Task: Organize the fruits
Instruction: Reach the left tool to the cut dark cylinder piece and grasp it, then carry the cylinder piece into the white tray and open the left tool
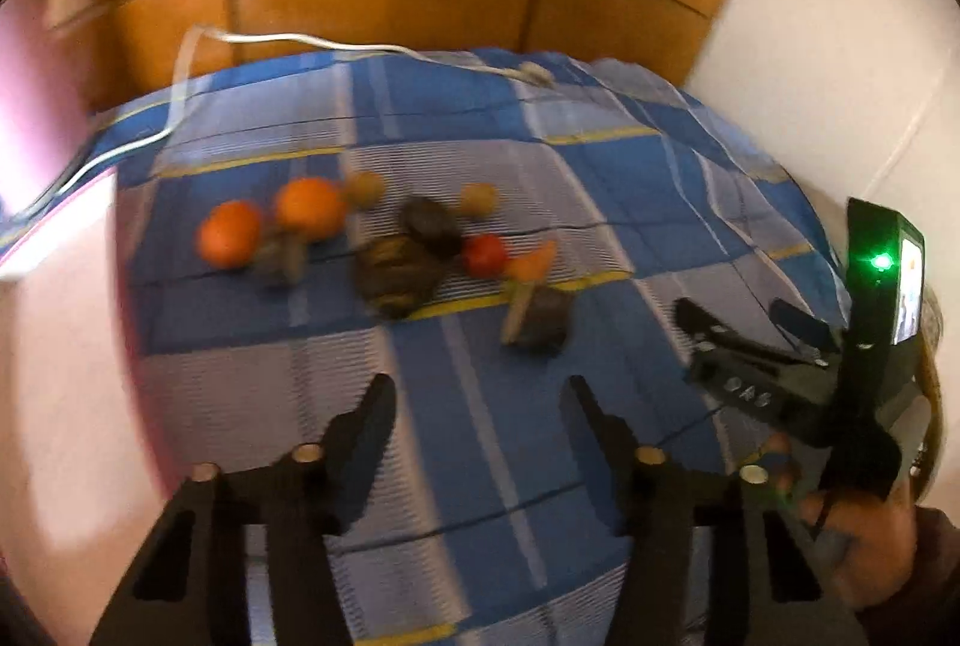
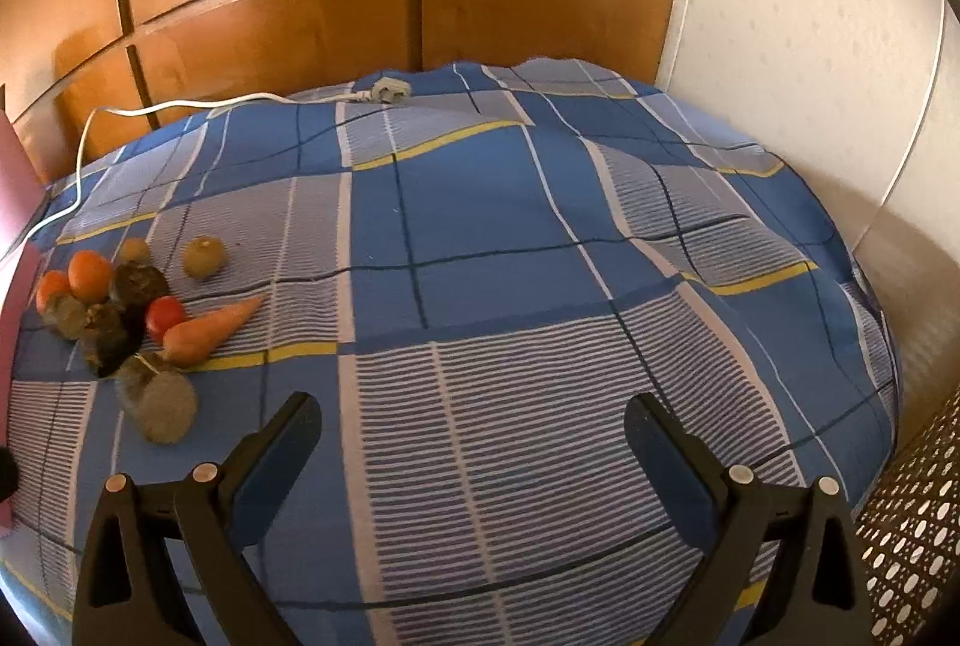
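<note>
Fruits (image 2: 120,310) | far-left of right hand-held gripper (image 2: 474,421) | jaws apart, empty

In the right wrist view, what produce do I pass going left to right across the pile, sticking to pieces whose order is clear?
Left orange → second orange → red tomato → carrot, tip pointing right. The yellowish-green round fruit sits apart behind the pile, above the carrot. The dark pieces overlap too much to order.
</note>
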